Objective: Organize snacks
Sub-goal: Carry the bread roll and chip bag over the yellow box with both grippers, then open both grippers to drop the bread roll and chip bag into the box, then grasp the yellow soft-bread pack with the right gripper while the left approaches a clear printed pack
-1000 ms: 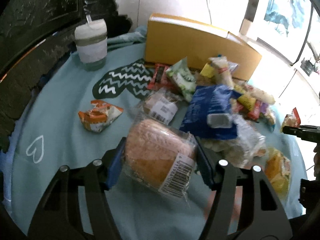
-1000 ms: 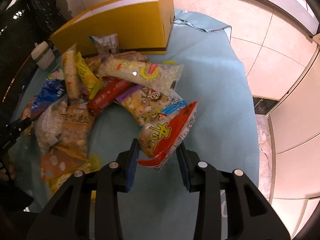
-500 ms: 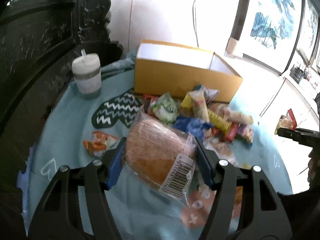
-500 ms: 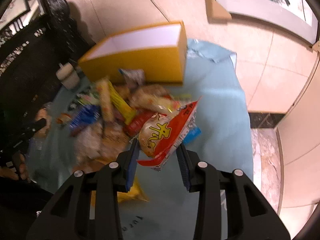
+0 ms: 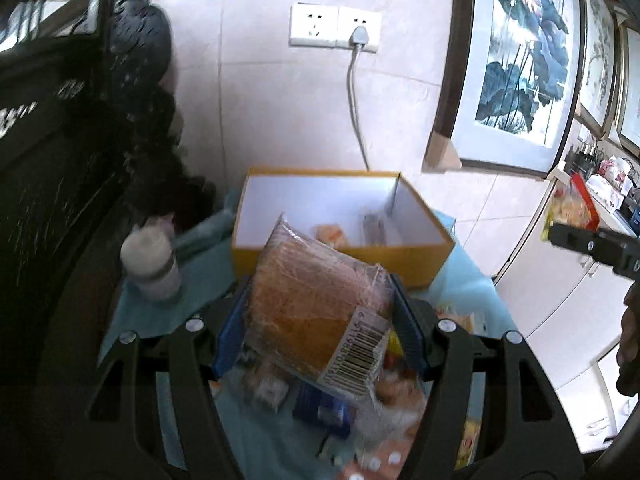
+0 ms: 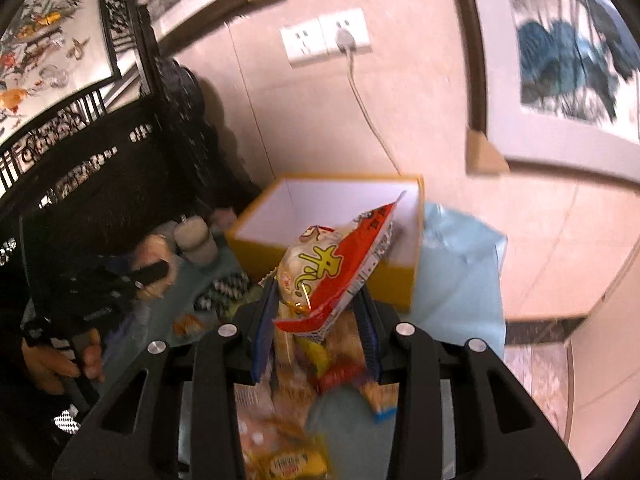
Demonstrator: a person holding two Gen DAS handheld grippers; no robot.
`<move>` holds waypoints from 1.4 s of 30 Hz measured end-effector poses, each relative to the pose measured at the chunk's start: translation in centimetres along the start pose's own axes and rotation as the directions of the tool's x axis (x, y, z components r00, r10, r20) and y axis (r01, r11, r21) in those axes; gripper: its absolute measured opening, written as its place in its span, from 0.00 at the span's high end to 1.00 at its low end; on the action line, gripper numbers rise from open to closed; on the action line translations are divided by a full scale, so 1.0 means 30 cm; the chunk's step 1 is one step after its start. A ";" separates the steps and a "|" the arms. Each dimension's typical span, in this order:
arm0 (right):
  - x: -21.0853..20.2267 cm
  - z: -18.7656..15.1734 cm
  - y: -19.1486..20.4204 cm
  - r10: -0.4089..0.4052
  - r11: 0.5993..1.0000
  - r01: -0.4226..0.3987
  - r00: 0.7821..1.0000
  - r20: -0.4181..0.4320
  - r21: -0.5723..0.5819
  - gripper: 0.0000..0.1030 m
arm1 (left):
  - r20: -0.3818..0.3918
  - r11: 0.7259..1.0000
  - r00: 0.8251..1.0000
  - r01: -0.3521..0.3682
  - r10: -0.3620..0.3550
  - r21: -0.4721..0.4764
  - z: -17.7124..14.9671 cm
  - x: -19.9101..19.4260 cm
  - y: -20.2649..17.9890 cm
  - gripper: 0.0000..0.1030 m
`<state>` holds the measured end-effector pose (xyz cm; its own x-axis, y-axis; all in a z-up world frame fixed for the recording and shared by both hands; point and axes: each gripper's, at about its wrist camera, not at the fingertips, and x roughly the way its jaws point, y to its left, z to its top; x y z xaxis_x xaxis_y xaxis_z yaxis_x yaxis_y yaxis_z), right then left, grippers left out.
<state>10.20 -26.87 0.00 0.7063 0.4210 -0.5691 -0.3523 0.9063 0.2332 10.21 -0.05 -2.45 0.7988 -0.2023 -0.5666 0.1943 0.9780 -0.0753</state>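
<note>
My left gripper is shut on a clear-wrapped bread loaf with a barcode label, held high above the table, in front of the open yellow box. The box holds a couple of snacks. My right gripper is shut on a red and yellow snack bag, also raised, just before the same yellow box. The right gripper with its bag shows at the left wrist view's right edge. Loose snack packets lie below on the light blue tablecloth.
A white lidded cup stands left of the box; it also shows in the right wrist view. A dark carved cabinet is at the left. A wall socket with a cable is behind the box.
Both grippers have lifted their snacks up from the table and tilted towards the yellow box, whose inside now shows. The snack pile has dropped below the fingers.
</note>
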 end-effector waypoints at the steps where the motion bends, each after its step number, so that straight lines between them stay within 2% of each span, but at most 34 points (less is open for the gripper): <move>1: 0.004 0.027 -0.001 0.004 1.000 -0.004 1.000 0.009 -0.003 0.63 | 0.003 1.000 1.000 -0.002 0.002 0.001 0.021 0.015 -0.008 0.36; 4: 0.033 0.133 -0.022 0.003 1.000 -0.003 1.000 0.029 -0.011 0.63 | 0.011 1.000 1.000 0.002 -0.002 -0.025 0.099 0.073 -0.011 0.36; 9: 0.110 0.267 -0.050 -0.018 1.000 0.019 0.999 0.037 -0.015 0.63 | 0.018 1.000 1.000 -0.014 0.014 -0.012 0.243 0.206 -0.029 0.36; 17: 0.314 0.443 -0.080 -0.058 0.998 0.058 0.998 0.037 -0.016 0.63 | 0.013 0.999 0.999 -0.036 0.036 0.001 0.446 0.412 -0.048 0.36; 19: 0.381 0.461 -0.094 -0.046 0.999 0.046 0.999 -0.002 -0.004 0.59 | -0.005 0.999 0.999 -0.047 0.047 0.002 0.475 0.467 -0.047 0.31; 20: 0.440 0.458 -0.109 -0.039 0.999 0.039 0.998 -0.057 0.004 0.52 | -0.033 0.999 0.998 -0.049 0.050 0.005 0.480 0.506 -0.048 0.25; 21: 0.487 0.442 -0.126 -0.066 0.998 0.067 0.992 -0.104 0.010 0.32 | -0.100 0.999 0.994 -0.049 0.050 0.010 0.472 0.575 -0.042 0.08; 22: 0.533 0.407 -0.147 -0.116 0.993 0.118 0.982 -0.152 0.004 0.29 | -0.160 0.997 0.984 -0.074 0.076 0.019 0.449 0.626 -0.035 0.03; 23: 0.556 0.377 -0.157 -0.137 0.990 0.138 0.974 -0.183 -0.003 0.29 | -0.196 0.995 0.976 -0.095 0.098 0.028 0.430 0.655 -0.028 0.03; 25: 0.581 0.291 -0.174 -0.147 0.989 0.148 0.960 -0.239 -0.011 0.29 | -0.296 0.991 0.945 -0.128 0.136 0.046 0.349 0.709 -0.002 0.03; 27: 0.574 0.187 -0.176 -0.142 0.990 0.140 0.952 -0.270 -0.026 0.29 | -0.306 0.993 0.944 -0.116 0.121 0.034 0.262 0.691 0.020 0.03; 30: 0.550 0.033 -0.170 -0.122 0.992 0.121 0.936 -0.329 -0.025 0.29 | -0.311 0.990 0.940 -0.133 0.140 0.044 0.134 0.635 0.030 0.03; 34: 0.473 -0.141 -0.111 -0.078 0.997 0.069 0.923 -0.377 -0.039 0.29 | -0.289 0.992 0.950 -0.125 0.116 -0.014 -0.026 0.505 0.038 0.03; 37: 0.391 -0.278 -0.051 -0.030 0.999 0.021 0.909 -0.415 -0.026 0.29 | -0.303 0.993 0.948 -0.111 0.092 -0.047 -0.133 0.432 0.025 0.03; 42: 0.275 -0.441 0.028 -0.014 1.000 0.002 0.894 -0.447 -0.026 0.29 | -0.320 0.999 0.946 -0.051 0.053 0.015 -0.273 0.308 -0.025 0.03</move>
<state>7.61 -23.11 -14.93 0.3618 0.3481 -0.8648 -0.3664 0.9061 0.2114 12.78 -2.24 -14.37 0.5837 -0.1236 -0.8025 0.1621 0.9862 -0.0339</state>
